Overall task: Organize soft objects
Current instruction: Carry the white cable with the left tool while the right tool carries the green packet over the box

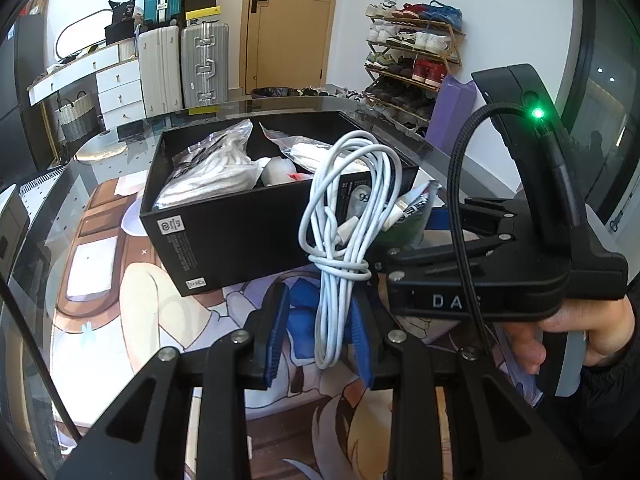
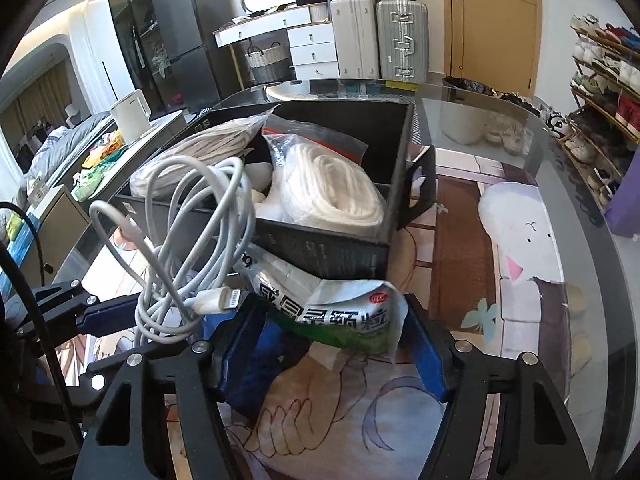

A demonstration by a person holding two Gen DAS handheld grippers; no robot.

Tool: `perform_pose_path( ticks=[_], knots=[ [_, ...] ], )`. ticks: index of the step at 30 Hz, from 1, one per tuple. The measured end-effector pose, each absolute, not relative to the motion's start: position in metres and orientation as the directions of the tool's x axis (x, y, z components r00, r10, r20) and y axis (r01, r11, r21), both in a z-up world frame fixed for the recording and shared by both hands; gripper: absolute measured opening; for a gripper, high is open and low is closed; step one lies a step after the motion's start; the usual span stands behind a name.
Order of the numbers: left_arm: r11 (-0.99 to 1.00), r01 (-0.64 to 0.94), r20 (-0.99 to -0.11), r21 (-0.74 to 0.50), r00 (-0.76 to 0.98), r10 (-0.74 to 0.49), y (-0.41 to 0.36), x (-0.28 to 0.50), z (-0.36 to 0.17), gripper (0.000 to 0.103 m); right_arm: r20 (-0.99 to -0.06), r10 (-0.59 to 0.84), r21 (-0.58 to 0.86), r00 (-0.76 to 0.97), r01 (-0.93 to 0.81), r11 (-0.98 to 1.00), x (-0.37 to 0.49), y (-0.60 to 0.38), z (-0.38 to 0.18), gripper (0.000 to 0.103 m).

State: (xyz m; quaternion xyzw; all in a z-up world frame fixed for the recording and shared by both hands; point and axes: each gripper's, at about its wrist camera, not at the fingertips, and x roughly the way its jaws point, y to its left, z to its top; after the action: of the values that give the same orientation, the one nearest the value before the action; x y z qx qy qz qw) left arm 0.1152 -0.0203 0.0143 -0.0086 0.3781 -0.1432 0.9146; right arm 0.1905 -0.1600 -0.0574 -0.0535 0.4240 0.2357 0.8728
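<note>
My left gripper [image 1: 320, 328] is shut on a coiled white cable [image 1: 344, 216] and holds it upright above the table, just in front of a black box [image 1: 240, 236]. The cable also shows in the right wrist view [image 2: 192, 232]. My right gripper [image 2: 332, 340] is shut on a white and green packet [image 2: 328, 300] next to the box's near wall [image 2: 320, 252]; the packet shows partly behind the cable [image 1: 416, 208]. The box holds bagged white rope [image 2: 336, 184] and other bagged soft items [image 1: 208, 172].
The glass table [image 2: 520, 120] covers a cartoon-print mat [image 2: 520, 240]. The right gripper's body [image 1: 500, 276] and the person's hand [image 1: 580, 336] sit close to the right of the cable. Suitcases [image 1: 184, 64], a drawer unit and a shoe rack [image 1: 412, 60] stand behind.
</note>
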Motion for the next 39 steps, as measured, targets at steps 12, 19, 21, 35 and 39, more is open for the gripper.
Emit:
perform_pose_path(
  ticks=[12,19,21,35,39],
  knots=[
    [0.957,0.265,-0.696,-0.115,0.666,-0.268,-0.026,0.115,0.014,0.029,-0.789,0.361,0.11,0.497,-0.463,0.879,0.19,-0.167,-0.053,0.049],
    [0.957,0.269,-0.7,-0.107,0.664,-0.265,-0.028,0.117,0.013,0.029,-0.78,0.391,0.114,0.488,-0.503,0.857,0.179,-0.165,-0.048,0.044],
    [0.956,0.272,-0.697,-0.107,0.666,-0.267,-0.028,0.118,0.013,0.029,-0.773,0.396,0.103,0.496,-0.517,0.85,0.175,-0.163,-0.044,0.044],
    [0.945,0.301,-0.659,-0.125,0.687,-0.306,-0.028,0.11,0.02,0.02,-0.743,0.463,0.107,0.484,-0.597,0.795,0.156,-0.156,-0.024,0.044],
    [0.945,0.301,-0.644,-0.126,0.7,-0.309,-0.025,0.108,0.024,0.02,-0.731,0.478,0.11,0.486,-0.608,0.786,0.151,-0.154,-0.02,0.044]
  ],
)
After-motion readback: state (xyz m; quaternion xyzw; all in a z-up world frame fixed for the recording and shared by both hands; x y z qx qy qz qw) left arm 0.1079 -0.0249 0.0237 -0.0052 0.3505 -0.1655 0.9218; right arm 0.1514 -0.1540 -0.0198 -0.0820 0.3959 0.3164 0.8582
